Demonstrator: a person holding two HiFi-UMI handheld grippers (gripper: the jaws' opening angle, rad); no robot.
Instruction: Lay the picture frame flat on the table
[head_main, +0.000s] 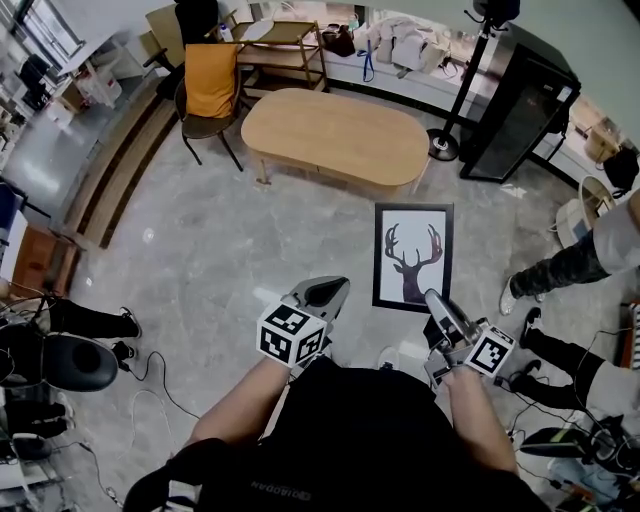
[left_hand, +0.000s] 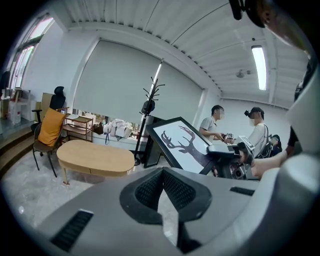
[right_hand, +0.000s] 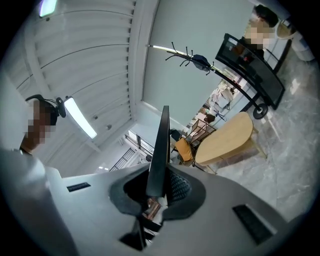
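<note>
Shot from the head, the camera looks steeply down past left tool (head_main: 325, 293) and right tool (head_main: 437, 305) to the picture frame (head_main: 413, 256), with the oval wooden surface (head_main: 335, 135) beyond. The left tool view faces both from low down. The right tool view, rolled sideways, sits close against the frame's edge.

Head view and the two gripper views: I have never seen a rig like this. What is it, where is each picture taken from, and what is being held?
There is no robot here. A person holds a two-jaw gripper in each hand. The head view looks down from a camera on their head, and each gripper view looks along that gripper's own jaws. The right gripper is shut on the near edge of a picture frame with a deer print, held above the floor. The left gripper is shut and empty. Nothing lies on the oval wooden table ahead, and the frame is not on it yet.
</note>
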